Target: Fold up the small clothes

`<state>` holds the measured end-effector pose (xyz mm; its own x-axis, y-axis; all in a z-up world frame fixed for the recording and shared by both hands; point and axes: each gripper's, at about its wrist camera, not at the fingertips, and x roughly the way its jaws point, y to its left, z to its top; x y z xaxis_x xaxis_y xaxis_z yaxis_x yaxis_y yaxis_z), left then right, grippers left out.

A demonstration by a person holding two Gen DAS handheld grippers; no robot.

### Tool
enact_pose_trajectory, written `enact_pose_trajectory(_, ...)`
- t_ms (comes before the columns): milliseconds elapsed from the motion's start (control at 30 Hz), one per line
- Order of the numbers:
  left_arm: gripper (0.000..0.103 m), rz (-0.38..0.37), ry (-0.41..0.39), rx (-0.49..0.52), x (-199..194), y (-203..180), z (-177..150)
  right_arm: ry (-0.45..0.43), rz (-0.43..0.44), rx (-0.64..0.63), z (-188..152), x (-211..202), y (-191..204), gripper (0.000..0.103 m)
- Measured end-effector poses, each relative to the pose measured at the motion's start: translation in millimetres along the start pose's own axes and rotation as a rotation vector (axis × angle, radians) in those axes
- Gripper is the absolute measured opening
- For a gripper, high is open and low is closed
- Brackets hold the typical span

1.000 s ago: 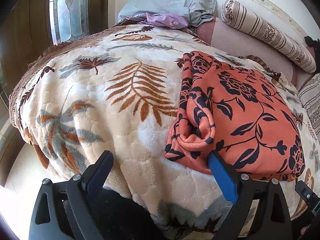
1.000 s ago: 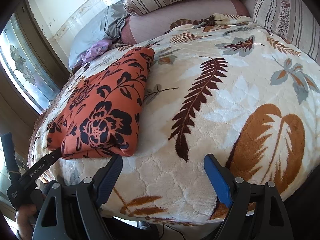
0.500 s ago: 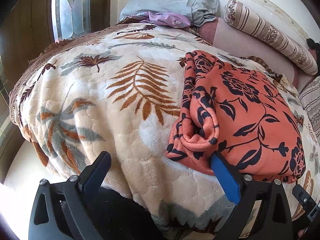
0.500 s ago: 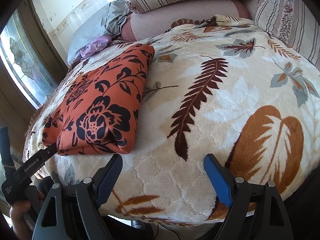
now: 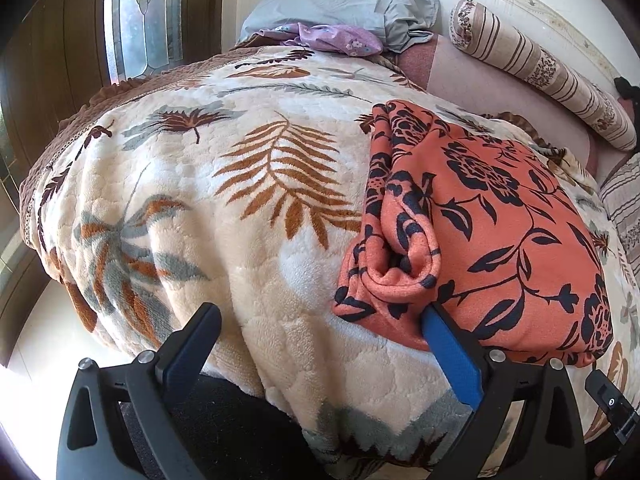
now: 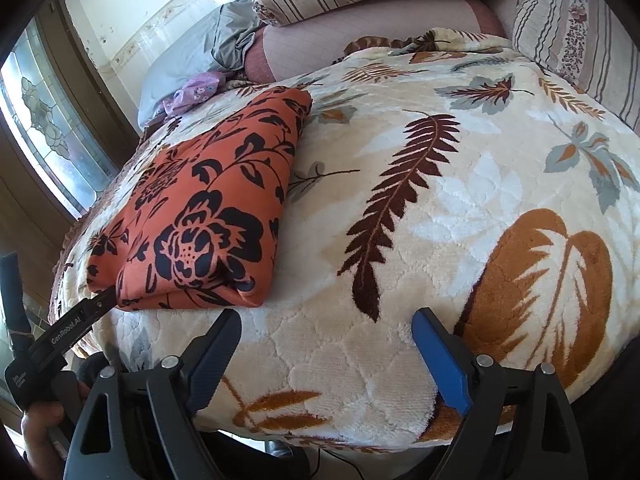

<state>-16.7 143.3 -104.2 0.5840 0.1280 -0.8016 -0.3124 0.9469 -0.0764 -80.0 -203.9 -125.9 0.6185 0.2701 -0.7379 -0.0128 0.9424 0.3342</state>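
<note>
Two tools gape wide, gripping nothing: the orange floral garment [image 5: 500, 240] lies folded on the bed [image 5: 200, 208], long axis running away, touching the left tool [image 5: 320, 332], left of the right tool [image 6: 326, 336].

1. Both grippers, the left gripper [image 5: 318, 330] and right gripper [image 6: 326, 338], had chunky black plastic frames with silver screws.
2. Each had one dark finger and one bright blue finger [image 6: 440, 364].
3. White "GenRobot.AI" lettering ran along the left one's side.
</note>
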Motion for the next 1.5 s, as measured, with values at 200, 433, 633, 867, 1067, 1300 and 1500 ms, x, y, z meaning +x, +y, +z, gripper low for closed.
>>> enact_pose_trajectory(200,0.101,0.000,0.000,0.001,0.1,0.2,0.1,-0.002,0.005,0.000,-0.5,0.7,0.4,0.091)
enact_pose_trajectory(433,0.101,0.002,0.000,0.001,0.3,0.4,0.1,-0.004,0.019,0.002,-1.3,1.2,-0.1,0.094)
enact_pose_trajectory(633,0.103,0.009,0.000,-0.004,0.9,2.5,-2.0,-0.006,0.002,-0.048,-5.0,4.5,7.6,0.100)
enact_pose_trajectory(867,0.103,0.009,0.002,-0.005,0.8,2.7,-1.4,-0.005,0.016,-0.030,-5.5,2.5,5.1,0.100)
enact_pose_trajectory(1067,0.103,0.010,0.001,-0.006,0.8,2.3,-1.8,-0.001,0.019,-0.024,-4.3,2.2,4.8,0.100)
enact_pose_trajectory(1300,0.103,0.004,-0.065,0.018,-21.1,-4.6,1.8,-0.031,0.076,0.093,2.6,-8.1,-11.5,0.100)
enact_pose_trajectory(1500,0.103,-0.058,-0.218,0.166,-58.5,-42.3,16.5,-0.187,0.090,0.135,12.6,-36.4,-22.3,0.100)
